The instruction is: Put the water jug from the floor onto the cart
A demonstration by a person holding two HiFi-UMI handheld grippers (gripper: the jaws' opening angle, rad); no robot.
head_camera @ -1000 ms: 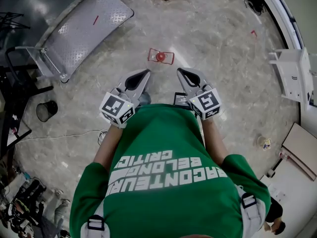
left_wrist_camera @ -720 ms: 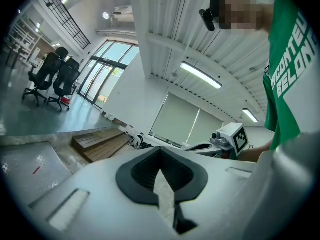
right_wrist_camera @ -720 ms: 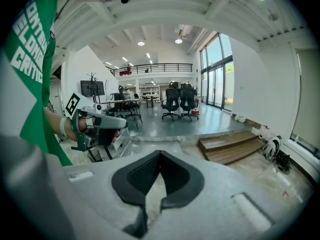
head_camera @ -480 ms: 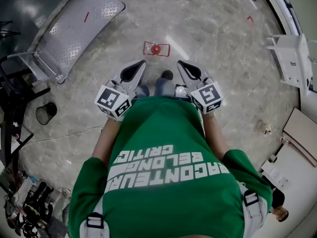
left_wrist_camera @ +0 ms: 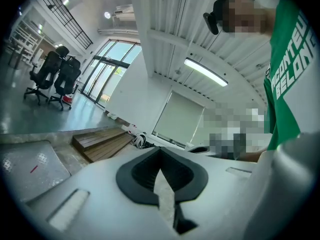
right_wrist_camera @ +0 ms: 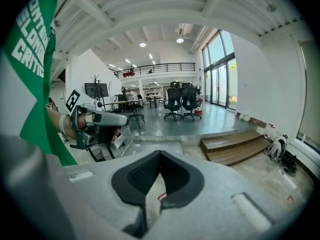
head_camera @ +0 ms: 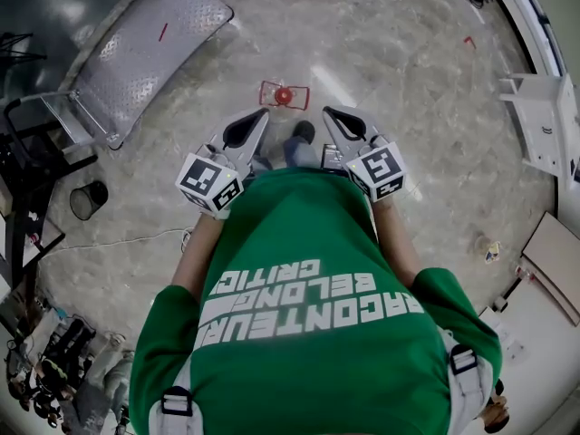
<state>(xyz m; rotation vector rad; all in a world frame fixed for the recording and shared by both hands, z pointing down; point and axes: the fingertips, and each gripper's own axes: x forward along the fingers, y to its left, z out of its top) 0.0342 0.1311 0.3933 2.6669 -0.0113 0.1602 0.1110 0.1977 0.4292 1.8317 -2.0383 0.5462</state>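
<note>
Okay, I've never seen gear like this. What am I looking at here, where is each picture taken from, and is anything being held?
A person in a green shirt holds a hand-operated two-jaw gripper in each hand; there is no robot arm. The cubes with square markers belong to the grippers. The top-down picture comes from a camera on the person's head and shows the left gripper and right gripper. The other two come from cameras riding on each gripper, looking along its jaws. Both grippers are shut and hold nothing. On the stone floor stand a flat metal cart and, just ahead, a small red-capped object, probably the water jug seen from above.
</note>
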